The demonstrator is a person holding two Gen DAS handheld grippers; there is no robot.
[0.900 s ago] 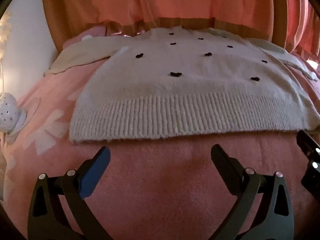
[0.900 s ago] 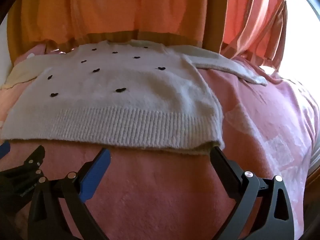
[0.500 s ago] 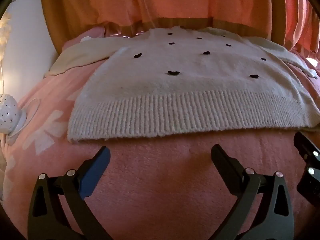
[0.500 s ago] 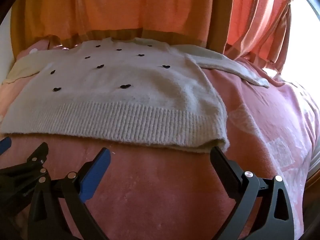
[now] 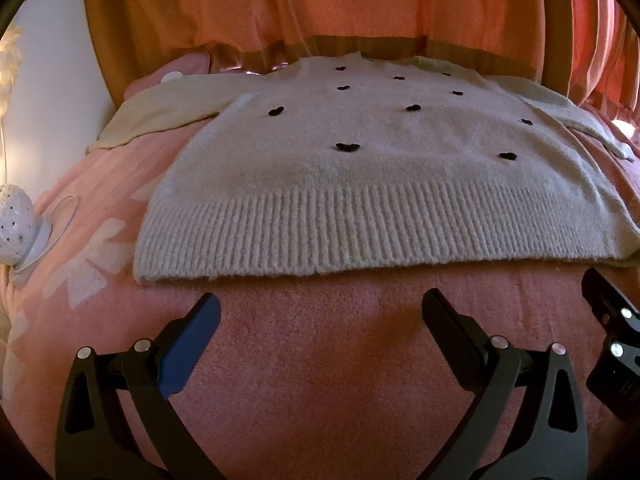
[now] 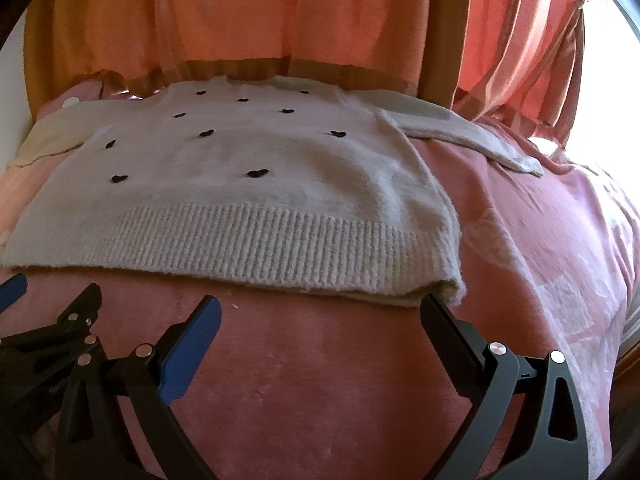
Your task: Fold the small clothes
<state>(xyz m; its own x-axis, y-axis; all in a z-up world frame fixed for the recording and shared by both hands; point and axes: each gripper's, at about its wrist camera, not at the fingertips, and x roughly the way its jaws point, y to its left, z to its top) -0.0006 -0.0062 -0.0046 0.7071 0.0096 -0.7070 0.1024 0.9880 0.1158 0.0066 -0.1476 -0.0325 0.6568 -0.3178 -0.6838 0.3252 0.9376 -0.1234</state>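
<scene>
A small cream knitted sweater (image 5: 360, 168) (image 6: 256, 200) with little black hearts lies flat on a pink blanket (image 5: 328, 360), ribbed hem toward me, sleeves spread to both sides. My left gripper (image 5: 320, 308) hangs open just short of the hem, nearer its left half, nothing between its fingers. My right gripper (image 6: 320, 308) is open too, just below the hem's right end; its right fingertip (image 6: 434, 306) is at the sweater's lower right corner. Each gripper shows at the edge of the other's view.
Orange curtains (image 5: 320, 4) hang behind the bed. A white perforated lamp (image 5: 16, 224) with a cord sits at the left edge by a white wall. Bright window light falls in at the right (image 6: 616, 92). The pink blanket (image 6: 560, 240) drops off to the right.
Both grippers have crept forward toward the sweater's hem, so the sweater looks slightly larger and lower in both views. The jaws stayed wide open.
</scene>
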